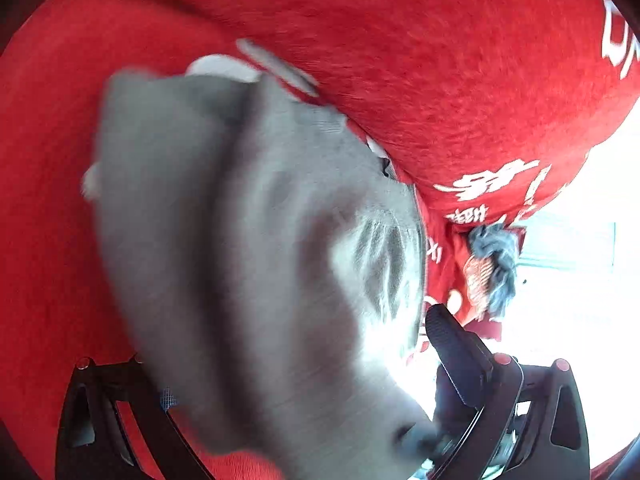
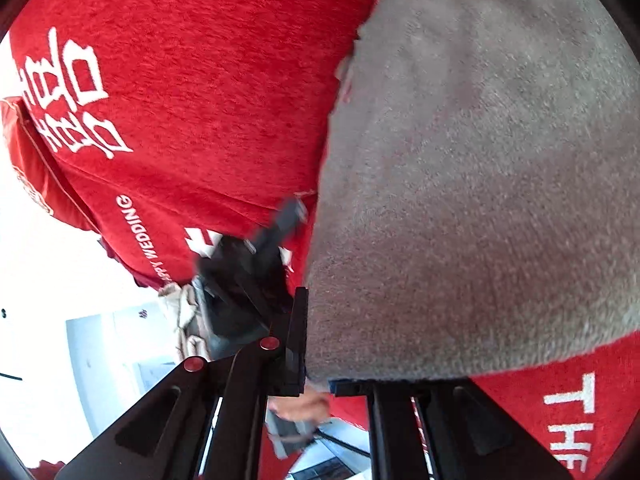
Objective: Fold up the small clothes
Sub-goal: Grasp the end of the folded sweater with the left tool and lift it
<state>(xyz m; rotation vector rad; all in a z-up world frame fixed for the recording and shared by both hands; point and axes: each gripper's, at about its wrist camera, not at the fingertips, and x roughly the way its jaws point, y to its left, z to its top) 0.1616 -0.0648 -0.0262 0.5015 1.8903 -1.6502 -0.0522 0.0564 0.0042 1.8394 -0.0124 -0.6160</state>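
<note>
Grey garment (image 2: 472, 184): lying on red printed cloth (image 2: 208, 92), draping over left gripper (image 1: 280, 400). Handling as light, soft, limp, likely slipping. Taking hold best at hem corner. Left jaws: hidden, cannot tell. Right gripper (image 2: 320, 384): apparently pinching garment's edge.

One soft grey fabric garment (image 1: 256, 248) shows, and one red plush cloth with white lettering (image 1: 460, 72) lies under it. One crumpled blue-grey rag (image 1: 494, 258) sits apart. Two black two-finger grippers appear, left (image 1: 280, 380) and right (image 2: 320, 360).
</note>
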